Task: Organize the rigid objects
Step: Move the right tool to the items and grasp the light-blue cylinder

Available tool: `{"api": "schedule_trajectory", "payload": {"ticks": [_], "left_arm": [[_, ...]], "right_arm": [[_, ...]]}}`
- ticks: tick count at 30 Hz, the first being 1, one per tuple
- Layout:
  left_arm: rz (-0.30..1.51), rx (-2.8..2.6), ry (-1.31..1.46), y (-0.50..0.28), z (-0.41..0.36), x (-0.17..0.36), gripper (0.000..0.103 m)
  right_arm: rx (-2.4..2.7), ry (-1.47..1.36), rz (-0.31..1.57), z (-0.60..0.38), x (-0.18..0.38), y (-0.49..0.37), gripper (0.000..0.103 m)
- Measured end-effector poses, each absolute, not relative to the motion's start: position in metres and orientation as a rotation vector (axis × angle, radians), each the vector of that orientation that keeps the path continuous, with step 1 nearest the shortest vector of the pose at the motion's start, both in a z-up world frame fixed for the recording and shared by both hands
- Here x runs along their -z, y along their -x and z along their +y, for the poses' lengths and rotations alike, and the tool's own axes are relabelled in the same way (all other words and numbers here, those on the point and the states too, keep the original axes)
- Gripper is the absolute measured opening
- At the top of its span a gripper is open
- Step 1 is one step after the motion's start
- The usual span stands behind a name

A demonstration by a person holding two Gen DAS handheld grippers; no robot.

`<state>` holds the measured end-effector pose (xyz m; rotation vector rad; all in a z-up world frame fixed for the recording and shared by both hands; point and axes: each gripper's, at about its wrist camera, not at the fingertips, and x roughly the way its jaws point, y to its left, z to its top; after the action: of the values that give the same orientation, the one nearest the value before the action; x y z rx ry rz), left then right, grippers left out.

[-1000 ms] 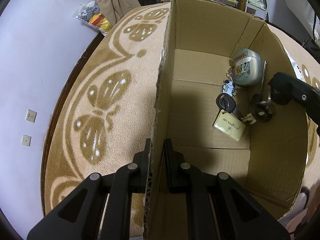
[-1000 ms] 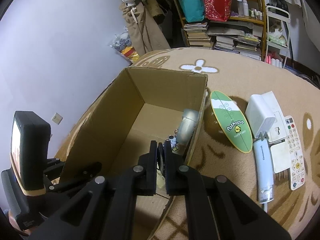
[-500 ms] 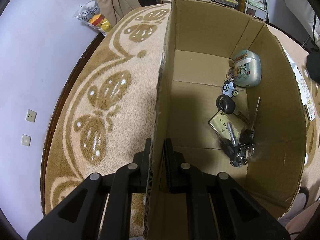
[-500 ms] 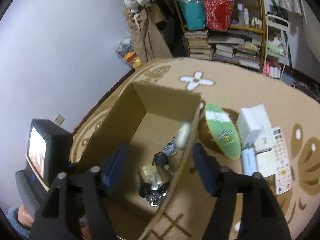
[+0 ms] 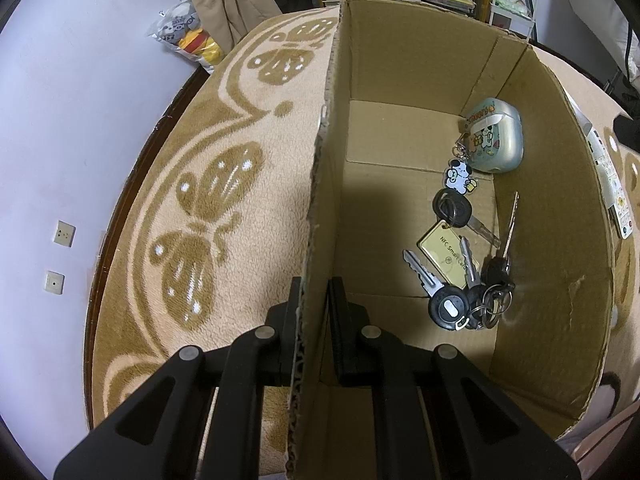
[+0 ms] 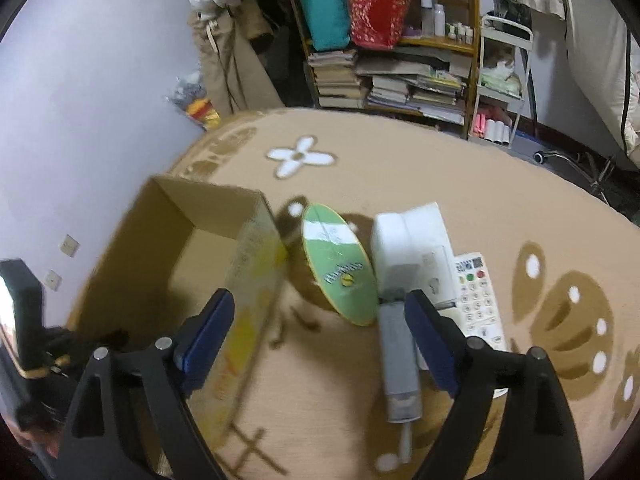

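My left gripper [image 5: 316, 312] is shut on the near left wall of the cardboard box [image 5: 324, 184]. On the box floor lie a bunch of keys [image 5: 464, 296], a yellow NFC card tag [image 5: 442, 258], a dog charm [image 5: 459, 175] and a pale green case [image 5: 494, 136]. My right gripper [image 6: 320, 332] is open above the rug, to the right of the box [image 6: 168, 240], with nothing between its blue-padded fingers. Ahead of it lie a green oval board [image 6: 338, 268], a white adapter [image 6: 408, 240], a grey tube-shaped device [image 6: 398, 364] and a white remote [image 6: 478, 298].
A patterned beige rug [image 6: 400, 168] covers the floor. Bookshelves with stacked books [image 6: 400, 80] and a white cart [image 6: 502, 80] stand beyond it. A purple wall [image 5: 60, 120] runs along the left, with a bag of plush toys [image 5: 188, 36] at its foot.
The right gripper let the keys go into the box, opened, rose and swung right over the rug. The keys now lie nearer the box's front. The left gripper has not moved.
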<state>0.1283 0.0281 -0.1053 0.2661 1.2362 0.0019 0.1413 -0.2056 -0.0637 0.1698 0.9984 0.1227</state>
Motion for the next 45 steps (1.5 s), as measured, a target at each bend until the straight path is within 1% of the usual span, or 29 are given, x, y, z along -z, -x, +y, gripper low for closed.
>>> {"api": "schedule_trajectory", "payload": {"ticks": [13, 14, 15, 18, 23, 25, 26, 29, 32, 35, 45], "left_arm": [[1.231, -0.007, -0.284, -0.127, 0.024, 0.104, 0.011], [1.231, -0.008, -0.287, -0.127, 0.024, 0.104, 0.011], [1.231, -0.009, -0.289, -0.127, 0.024, 0.105, 0.011], [1.226, -0.013, -0.299, -0.126, 0.022, 0.104, 0.011], [1.222, -0.013, -0.307, -0.125, 0.021, 0.105, 0.012], [1.216, -0.013, -0.326, -0.123, 0.019, 0.105, 0.012], [1.212, -0.014, -0.335, -0.122, 0.018, 0.105, 0.012], [1.208, -0.015, -0.341, -0.121, 0.017, 0.105, 0.012], [1.204, -0.015, -0.349, -0.12, 0.017, 0.105, 0.012], [1.2, -0.018, -0.359, -0.12, 0.016, 0.105, 0.012], [1.195, -0.02, -0.372, -0.119, 0.014, 0.107, 0.013]], "right_arm": [[-0.084, -0.23, 1.08, -0.237, 0.107, -0.13, 0.091], [-0.081, -0.232, 1.091, -0.238, 0.11, -0.13, 0.088], [-0.074, -0.232, 1.111, -0.24, 0.115, -0.13, 0.084], [-0.071, -0.239, 1.159, -0.242, 0.127, -0.131, 0.076], [-0.063, -0.209, 1.165, -0.241, 0.136, -0.128, 0.065], [-0.073, -0.215, 1.166, -0.241, 0.136, -0.128, 0.058], [-0.078, -0.218, 1.168, -0.24, 0.135, -0.128, 0.052], [-0.074, -0.203, 1.16, -0.238, 0.136, -0.125, 0.049], [-0.064, -0.193, 1.159, -0.238, 0.135, -0.124, 0.043], [-0.071, -0.205, 1.157, -0.239, 0.134, -0.123, 0.041], [-0.065, -0.184, 1.147, -0.228, 0.134, -0.121, 0.041]]}}
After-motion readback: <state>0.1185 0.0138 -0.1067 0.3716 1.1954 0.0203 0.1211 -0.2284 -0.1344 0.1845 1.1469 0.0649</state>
